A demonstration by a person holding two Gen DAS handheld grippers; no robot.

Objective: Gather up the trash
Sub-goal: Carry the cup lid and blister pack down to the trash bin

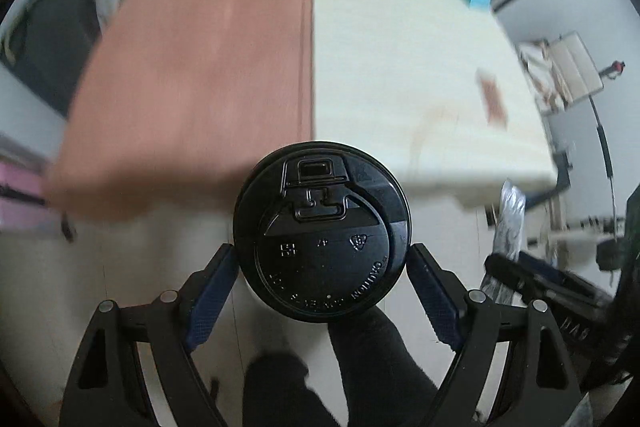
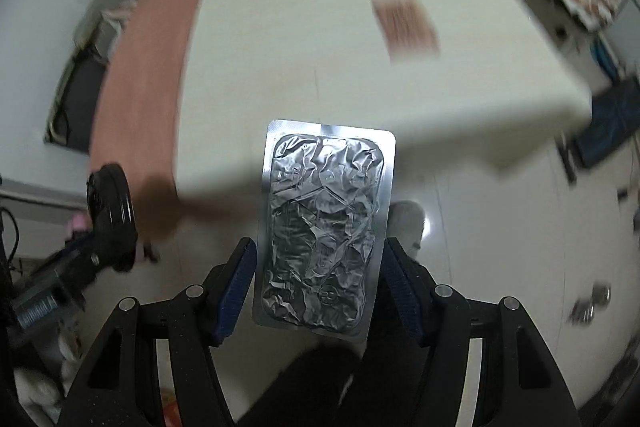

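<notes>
Slippage is the main risk. A black coffee-cup lid [image 1: 322, 233] is gripped edge to edge by the left gripper [image 1: 322, 279] at lower centre of the left wrist view, its jaws spread fairly wide on the rim. A crumpled foil blister pack [image 2: 324, 227] is pinched by its long edges in the right gripper [image 2: 318, 283], centre of the right wrist view. The foil is judged thin and flexible, so it could buckle out. Both are seen beyond the table edge [image 2: 400, 143], above the floor; a drop would land there.
</notes>
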